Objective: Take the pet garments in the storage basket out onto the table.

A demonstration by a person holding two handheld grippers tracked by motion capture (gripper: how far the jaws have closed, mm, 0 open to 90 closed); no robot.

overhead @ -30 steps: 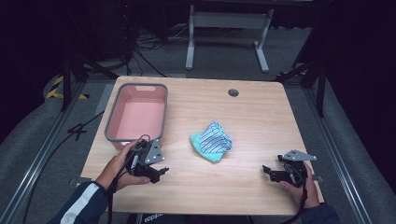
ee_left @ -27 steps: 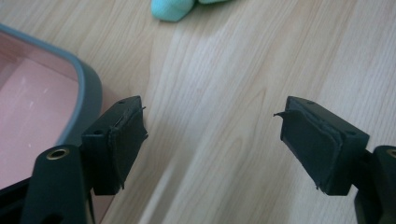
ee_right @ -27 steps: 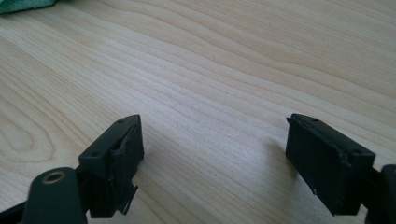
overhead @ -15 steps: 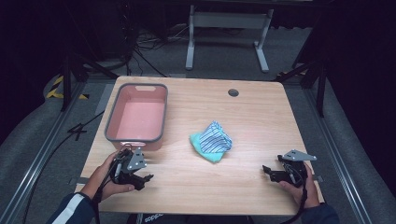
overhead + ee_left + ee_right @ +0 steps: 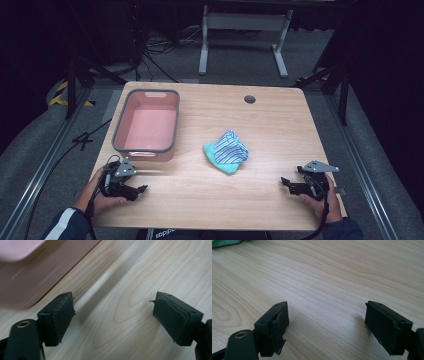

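Cloth (image 5: 226, 151) mid-table, beside tub (image 5: 146, 126) — both claws (left (image 5: 139, 190), right (image 5: 286, 183)) apart, empty.

The desk (image 5: 280, 130) is pale wood-grain board, smooth with a soft sheen. The pink tub (image 5: 146, 125) looks like smooth plastic with a grey rim. The striped cloth (image 5: 227, 151) is soft, crumpled fabric. The tongs' pads (image 5: 62, 315) are matt black, frayed at the edges.

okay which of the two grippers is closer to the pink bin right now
The left gripper: its open jaws sit just below the pink plastic bin with the grey rim. The right gripper rests far across the wooden table.
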